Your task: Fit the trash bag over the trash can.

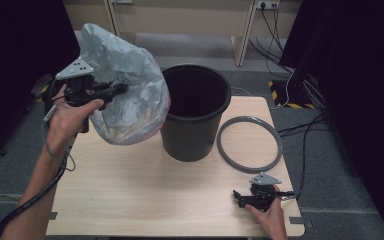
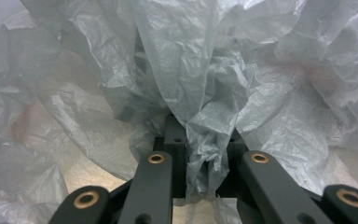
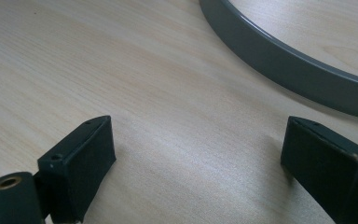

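A crumpled translucent grey plastic bag (image 1: 125, 85) hangs in the air at the left, beside the rim of a black bucket (image 1: 192, 117) that stands upright on the table. My left gripper (image 1: 122, 89) is shut on a bunched fold of the bag (image 2: 205, 154), which billows around the jaws in the left gripper view. A grey plastic ring (image 1: 250, 144) lies flat on the table right of the bucket. My right gripper (image 1: 237, 196) rests low near the table's front right, jaws wide open over bare wood, with the ring (image 3: 289, 60) curving ahead of it.
The light wooden table (image 1: 145, 190) has bare room in front of the bucket. Black curtains flank both sides. Cables (image 1: 300, 115) run over the floor at the right, and a striped floor marking (image 1: 285, 97) lies behind the table.
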Tool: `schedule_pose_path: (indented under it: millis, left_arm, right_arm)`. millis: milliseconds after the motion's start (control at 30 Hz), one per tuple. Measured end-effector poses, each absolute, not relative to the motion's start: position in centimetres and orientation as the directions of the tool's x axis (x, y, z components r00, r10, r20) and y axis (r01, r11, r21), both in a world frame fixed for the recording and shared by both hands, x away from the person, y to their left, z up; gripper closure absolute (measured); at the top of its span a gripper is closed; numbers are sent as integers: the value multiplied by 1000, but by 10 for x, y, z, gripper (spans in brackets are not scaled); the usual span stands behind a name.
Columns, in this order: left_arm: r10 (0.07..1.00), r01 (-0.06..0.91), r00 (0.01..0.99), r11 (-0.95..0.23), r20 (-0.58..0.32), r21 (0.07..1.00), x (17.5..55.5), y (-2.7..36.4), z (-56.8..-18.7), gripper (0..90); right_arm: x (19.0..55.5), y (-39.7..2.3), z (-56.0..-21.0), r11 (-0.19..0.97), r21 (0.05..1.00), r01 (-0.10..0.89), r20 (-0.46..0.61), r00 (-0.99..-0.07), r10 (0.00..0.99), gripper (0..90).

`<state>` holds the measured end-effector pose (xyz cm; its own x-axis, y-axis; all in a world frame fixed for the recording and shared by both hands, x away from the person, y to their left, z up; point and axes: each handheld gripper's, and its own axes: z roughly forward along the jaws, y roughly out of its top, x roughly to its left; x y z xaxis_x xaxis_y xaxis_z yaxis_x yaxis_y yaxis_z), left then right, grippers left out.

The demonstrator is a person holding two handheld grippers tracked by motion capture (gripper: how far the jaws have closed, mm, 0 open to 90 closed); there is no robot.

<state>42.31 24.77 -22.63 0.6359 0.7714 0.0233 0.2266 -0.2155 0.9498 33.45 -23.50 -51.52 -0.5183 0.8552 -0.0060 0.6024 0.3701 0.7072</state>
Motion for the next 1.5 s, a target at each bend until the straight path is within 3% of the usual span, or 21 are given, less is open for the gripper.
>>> schedule_pose_path:
  millis: [833,1200,1400,1500]
  left_arm:
    - [713,274,700,-223,-35,936,486,121,-220,784]
    - [724,338,686,-238,-65,910,511,89,-234,776]
    - [722,371,686,-237,-92,898,517,86,-243,721]
    - [719,378,685,-214,-117,901,515,88,-241,591]
  right_arm:
    - [335,-235,-515,365,709,603,-2,-516,856,102]
    - [335,-235,-515,369,709,601,-4,-520,854,101]
    - [335,-235,-515,369,708,602,-3,-520,854,101]
    - [335,-235,-515,369,708,602,-3,-519,855,101]
